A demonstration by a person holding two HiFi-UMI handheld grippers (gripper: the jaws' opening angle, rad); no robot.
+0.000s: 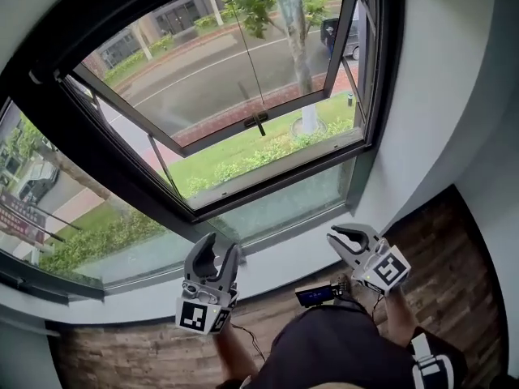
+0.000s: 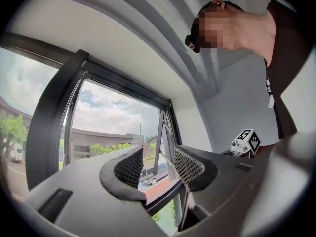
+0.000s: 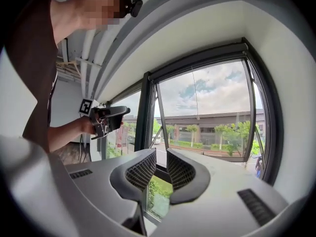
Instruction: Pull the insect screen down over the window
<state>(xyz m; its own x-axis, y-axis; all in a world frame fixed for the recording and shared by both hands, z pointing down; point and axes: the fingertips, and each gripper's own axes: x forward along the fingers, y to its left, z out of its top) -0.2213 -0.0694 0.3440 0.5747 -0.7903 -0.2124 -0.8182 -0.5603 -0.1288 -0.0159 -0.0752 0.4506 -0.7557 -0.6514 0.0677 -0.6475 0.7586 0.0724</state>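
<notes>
My left tongs (image 1: pixel 217 246) spread wide, my right tongs (image 1: pixel 349 239) slightly parted, both empty, below the window (image 1: pixel 276 186).

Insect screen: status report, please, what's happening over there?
Left gripper and right gripper open, empty. Screen not down; pull cord hangs untouched in window. Nothing in the way.
</notes>
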